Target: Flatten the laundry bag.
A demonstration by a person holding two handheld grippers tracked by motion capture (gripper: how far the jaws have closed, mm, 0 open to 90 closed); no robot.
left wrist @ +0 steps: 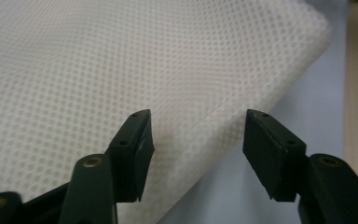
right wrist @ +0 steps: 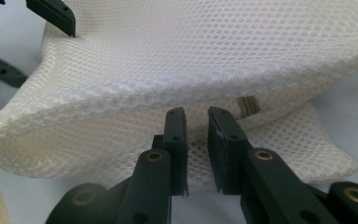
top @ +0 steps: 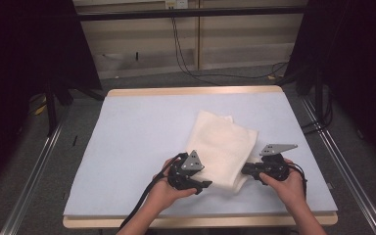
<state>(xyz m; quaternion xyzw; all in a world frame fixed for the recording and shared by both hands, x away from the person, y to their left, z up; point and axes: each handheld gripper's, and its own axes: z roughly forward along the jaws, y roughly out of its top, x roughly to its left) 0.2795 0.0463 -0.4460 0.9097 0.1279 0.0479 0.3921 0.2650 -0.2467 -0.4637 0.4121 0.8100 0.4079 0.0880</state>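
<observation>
A folded white mesh cloth (top: 223, 149) lies on the pale blue table cover (top: 137, 142), a little right of the middle and toward the near edge, set at a slant so one corner points to the far side. Its weave is an open honeycomb net, in more than one layer.

The person's left hand (top: 164, 193) holds the left gripper (top: 201, 185) at the cloth's near left edge. In the left gripper view its jaws stand wide apart: the left jaw sits over the mesh (left wrist: 144, 70), the right one over the bare cover beside the folded edge, and nothing is caught between them.

The right hand (top: 290, 185) holds the right gripper (top: 245, 170) against the cloth's near right edge. In the right gripper view (right wrist: 197, 140) the jaws are drawn nearly together with a narrow gap between them, pushed in at a lower layer while the upper layer (right wrist: 205, 56) lifts and bulges above them. Whether any mesh is actually pinched there I cannot tell. A small tan tag (right wrist: 248, 105) peeks out between the layers just beyond the jaws. The other gripper's open jaws appear at the far left of that view, touching the cloth's edge.

A wooden table rim (top: 196, 91) borders the cover.
</observation>
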